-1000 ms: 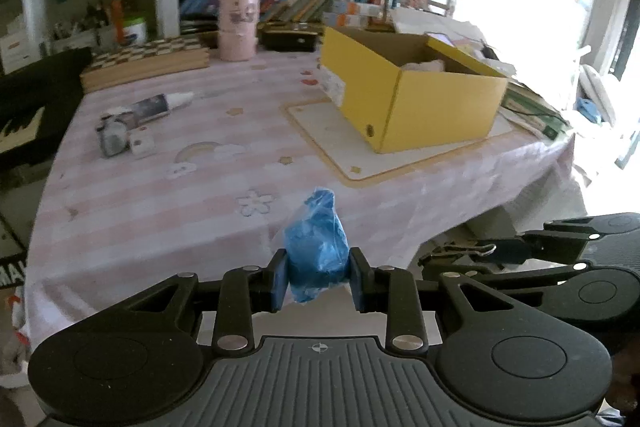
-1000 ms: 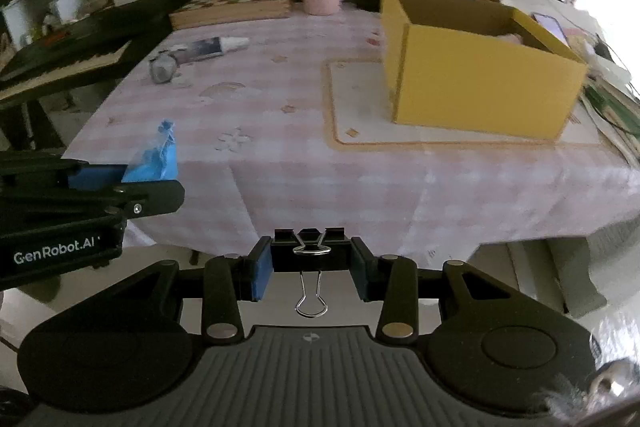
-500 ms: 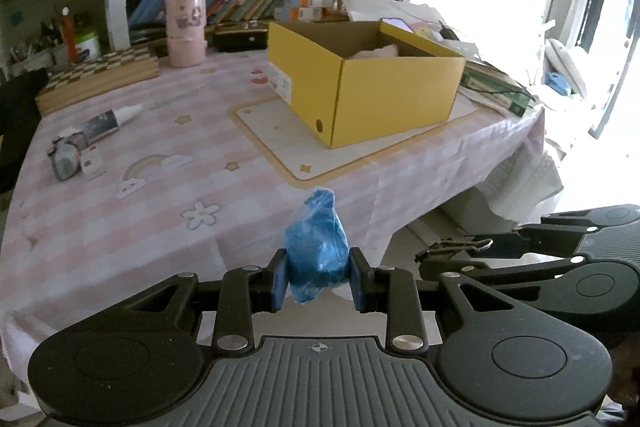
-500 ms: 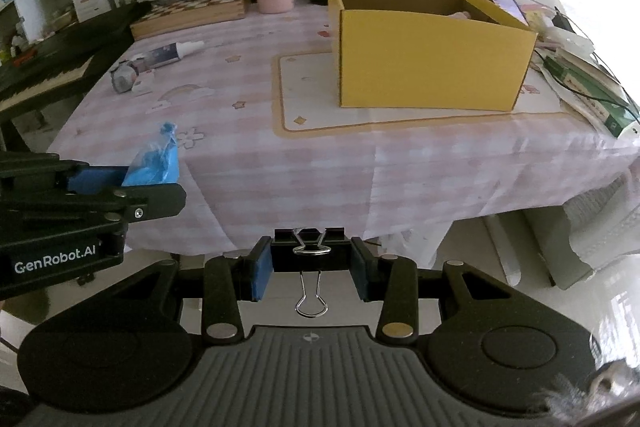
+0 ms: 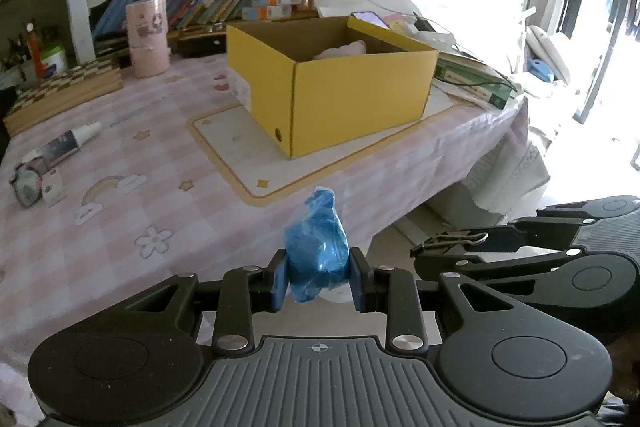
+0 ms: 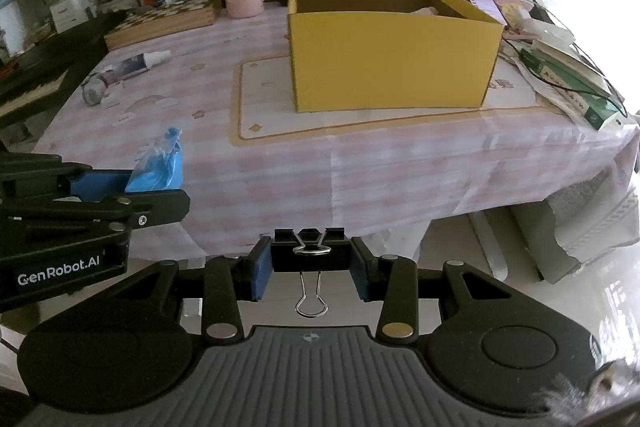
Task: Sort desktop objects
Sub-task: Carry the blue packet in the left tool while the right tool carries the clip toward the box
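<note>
My left gripper (image 5: 318, 279) is shut on a crumpled blue plastic bag (image 5: 316, 255), held in the air off the table's front edge; the bag also shows in the right wrist view (image 6: 158, 163). My right gripper (image 6: 310, 267) is shut on a black binder clip (image 6: 309, 247), also off the front edge, to the right of the left gripper; the clip also shows in the left wrist view (image 5: 452, 241). An open yellow cardboard box (image 5: 340, 87) stands on a white mat on the pink checked table (image 5: 120, 227), with something pale inside.
A tube (image 5: 68, 143) and a small round object (image 5: 26, 187) lie at the table's left. A pink cup (image 5: 147, 35) and a checkered board (image 5: 60, 87) stand at the back. Books and a phone (image 6: 482, 1) lie right of the box. Bookshelves stand behind.
Both grippers have moved rightward along the front edge and closer to the table; the yellow box now sits more centred and larger. Both grips are unchanged.
</note>
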`<state>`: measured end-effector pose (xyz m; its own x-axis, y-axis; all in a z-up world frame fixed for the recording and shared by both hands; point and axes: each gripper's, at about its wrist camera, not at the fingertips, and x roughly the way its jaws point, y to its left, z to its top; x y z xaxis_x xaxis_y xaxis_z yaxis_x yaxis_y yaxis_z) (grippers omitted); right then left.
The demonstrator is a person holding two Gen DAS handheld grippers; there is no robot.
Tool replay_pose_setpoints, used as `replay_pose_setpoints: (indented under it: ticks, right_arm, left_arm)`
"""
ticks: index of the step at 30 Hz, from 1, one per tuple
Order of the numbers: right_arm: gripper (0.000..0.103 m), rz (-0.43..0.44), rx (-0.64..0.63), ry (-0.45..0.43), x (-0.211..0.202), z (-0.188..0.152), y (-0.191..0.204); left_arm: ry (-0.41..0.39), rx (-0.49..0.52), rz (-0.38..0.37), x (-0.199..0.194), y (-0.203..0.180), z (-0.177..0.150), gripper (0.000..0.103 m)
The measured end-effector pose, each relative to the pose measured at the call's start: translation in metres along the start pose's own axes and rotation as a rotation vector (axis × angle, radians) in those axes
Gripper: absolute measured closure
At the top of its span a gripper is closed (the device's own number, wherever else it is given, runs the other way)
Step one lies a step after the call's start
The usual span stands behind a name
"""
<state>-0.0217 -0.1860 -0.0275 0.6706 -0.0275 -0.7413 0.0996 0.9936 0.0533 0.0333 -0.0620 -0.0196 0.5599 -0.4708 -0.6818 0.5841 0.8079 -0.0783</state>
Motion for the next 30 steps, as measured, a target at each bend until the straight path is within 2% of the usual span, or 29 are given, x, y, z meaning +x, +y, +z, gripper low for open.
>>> replay_pose_setpoints:
  ticks: [19, 30]
  right_arm:
    - [0.065, 0.012, -0.001, 0.016, 0.021, 0.028, -0.058]
    - [0.065, 0.025, -0.008, -0.090, 0.030, 0.074, -0.104]
  left_arm:
    - [0.003, 0.031, 0.003, 0.042, -0.037, 0.037, 0.074]
    - [-0.091, 0.049, 0.027, 0.068, -0.057, 0.082, 0.074]
